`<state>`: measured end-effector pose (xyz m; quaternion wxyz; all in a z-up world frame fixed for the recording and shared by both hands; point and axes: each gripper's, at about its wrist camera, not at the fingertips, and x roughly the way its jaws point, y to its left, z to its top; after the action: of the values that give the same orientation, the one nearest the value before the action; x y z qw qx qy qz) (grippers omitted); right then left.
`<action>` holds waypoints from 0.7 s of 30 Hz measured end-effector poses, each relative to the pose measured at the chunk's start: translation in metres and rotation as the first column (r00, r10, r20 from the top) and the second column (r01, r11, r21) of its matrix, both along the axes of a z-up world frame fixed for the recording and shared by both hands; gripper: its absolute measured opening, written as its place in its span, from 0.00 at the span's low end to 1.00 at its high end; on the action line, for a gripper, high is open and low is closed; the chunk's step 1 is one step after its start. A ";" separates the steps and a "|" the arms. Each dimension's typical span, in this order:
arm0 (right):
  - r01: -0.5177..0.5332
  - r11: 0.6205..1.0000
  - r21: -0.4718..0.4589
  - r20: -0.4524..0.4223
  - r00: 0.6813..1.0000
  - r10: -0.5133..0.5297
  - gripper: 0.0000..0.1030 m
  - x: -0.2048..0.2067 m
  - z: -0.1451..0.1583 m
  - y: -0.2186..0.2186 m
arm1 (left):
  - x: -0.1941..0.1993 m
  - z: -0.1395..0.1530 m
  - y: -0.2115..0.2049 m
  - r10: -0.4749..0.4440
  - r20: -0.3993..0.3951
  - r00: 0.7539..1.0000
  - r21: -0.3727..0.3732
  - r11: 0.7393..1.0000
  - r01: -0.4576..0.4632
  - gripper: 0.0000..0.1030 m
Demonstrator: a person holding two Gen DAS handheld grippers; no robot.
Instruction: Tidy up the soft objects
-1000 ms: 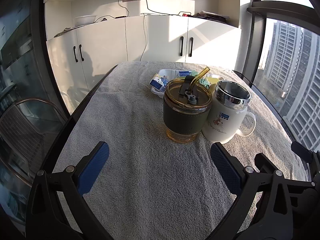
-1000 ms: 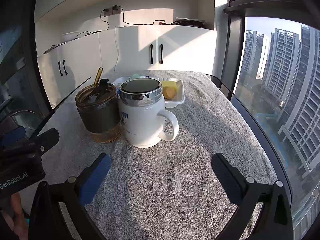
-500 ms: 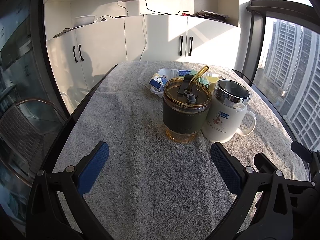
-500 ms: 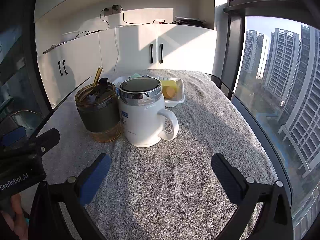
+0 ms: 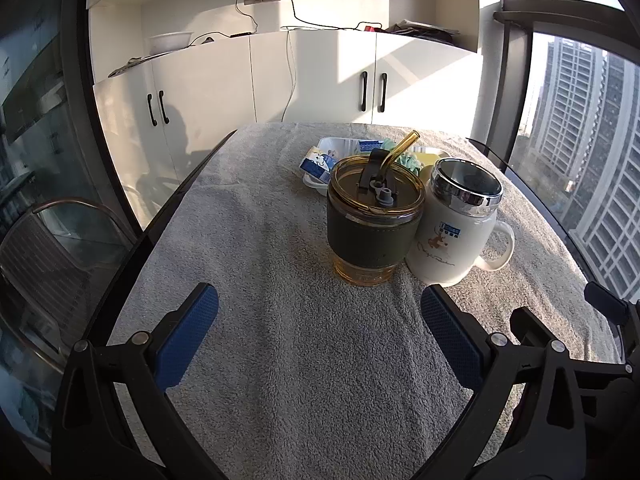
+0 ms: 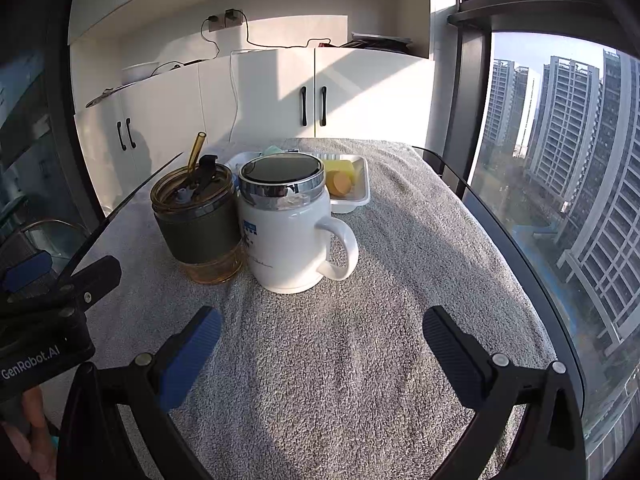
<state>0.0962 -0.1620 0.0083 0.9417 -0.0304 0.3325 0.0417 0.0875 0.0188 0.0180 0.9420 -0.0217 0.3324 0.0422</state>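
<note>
1. My left gripper [image 5: 318,312] sits at the bottom of the left wrist view, jaws spread wide, blue pads [image 5: 188,334] holding nothing, only grey towel between them.
2. My right gripper [image 6: 322,332] sits at the bottom of the right wrist view, also wide open and empty, blue pads [image 6: 452,350] over bare towel.
3. The left gripper's black body shows at the lower left edge of the right wrist view, with part of a hand [image 6: 34,436] on it.
4. The grey towel [image 5: 304,360] covers the table and fills the centre of both views.
5. Just above the fingers, centre frame: an amber tumbler [image 5: 374,220] with a dark sleeve and straw, upright.
6. A white mug [image 6: 290,226] with a chrome lid stands to the tumbler's right, close enough to look touching, handle pointing frame right.
7. Behind both cups, upper centre: a white tray [image 6: 360,196] on the towel, partly hidden.
8. The soft objects are in that tray: a yellow sponge [image 6: 340,168], an orange round piece [image 6: 340,184] in front of it, something teal [image 5: 408,160], blue-and-white packets [image 5: 318,162] at its left end.
9. White cabinets [image 5: 332,80] run across the top, and a window [image 6: 560,160] fills the right side.
</note>
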 end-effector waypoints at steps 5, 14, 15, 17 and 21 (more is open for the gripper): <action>-0.002 1.000 0.001 0.000 1.000 0.002 1.00 0.000 0.000 0.000 | 0.001 -0.002 0.000 0.001 -0.006 1.000 -0.001 1.000 -0.001 1.00; -0.005 1.000 0.002 -0.003 1.000 0.005 1.00 -0.001 -0.001 -0.001 | 0.001 -0.001 -0.002 -0.016 0.005 1.000 0.004 1.000 0.016 1.00; -0.005 1.000 0.002 -0.002 1.000 0.005 1.00 -0.001 -0.001 -0.001 | 0.001 -0.001 -0.003 -0.020 0.004 1.000 0.005 1.000 0.020 1.00; -0.005 1.000 0.002 -0.003 1.000 0.005 1.00 -0.001 -0.001 -0.001 | 0.001 -0.001 -0.003 -0.020 0.005 1.000 0.003 1.000 0.020 1.00; -0.006 1.000 0.003 -0.004 1.000 0.006 1.00 -0.001 -0.001 -0.001 | 0.001 -0.001 -0.003 -0.022 0.004 1.000 -0.001 1.000 0.022 1.00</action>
<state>0.0957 -0.1630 0.0072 0.9410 -0.0299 0.3341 0.0451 0.0884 0.0153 0.0170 0.9430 -0.0185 0.3307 0.0316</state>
